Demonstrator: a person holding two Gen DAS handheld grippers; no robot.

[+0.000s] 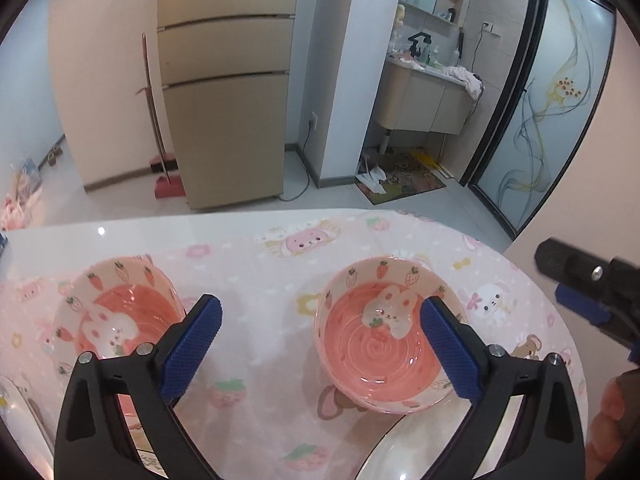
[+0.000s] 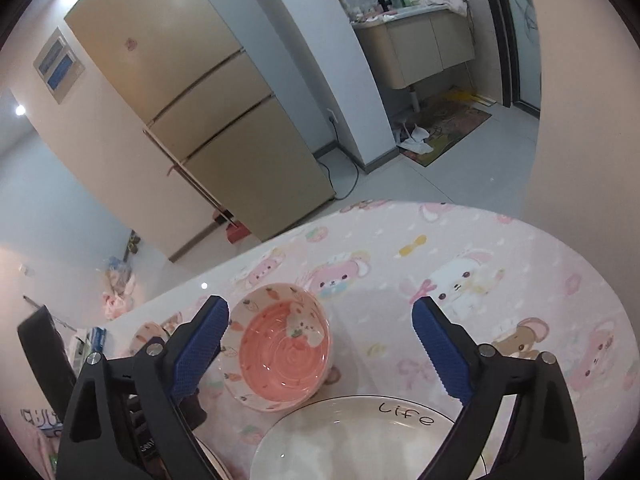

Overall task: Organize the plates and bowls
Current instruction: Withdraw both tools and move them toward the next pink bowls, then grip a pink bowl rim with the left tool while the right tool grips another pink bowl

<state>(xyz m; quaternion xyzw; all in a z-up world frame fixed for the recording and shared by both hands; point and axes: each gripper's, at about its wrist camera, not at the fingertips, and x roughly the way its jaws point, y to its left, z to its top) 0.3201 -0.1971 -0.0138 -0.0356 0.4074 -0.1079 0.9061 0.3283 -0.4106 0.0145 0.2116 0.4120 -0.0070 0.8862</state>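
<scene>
Left tool (image 1: pixel 320 336) jaws wide apart, holding nothing, above bench (image 1: pixel 260 280) w/ two pink bowls (image 1: pixel 384 340). Right tool (image 2: pixel 320 344) also spread, empty, over "Life" plate (image 2: pixel 360 440), partly cut off.

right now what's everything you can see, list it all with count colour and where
bowls: 2, pink with strawberry and bunny print, on the table; one left, one right, apart from each other
plate: 1, white with black rim and "Life" lettering, just nearer than the right bowl
tablecloth: 1, pale pink cartoon print, covering the table
fridge: 1, beige, across the floor
broom: 1, red base, leaning beside the fridge
vanity cabinet: 1, beige, back right
floor mat: 1, patterned, below the vanity
left gripper: 1, black with blue pads, open, above the table
right gripper: 1, same colours, open, above the plate
</scene>
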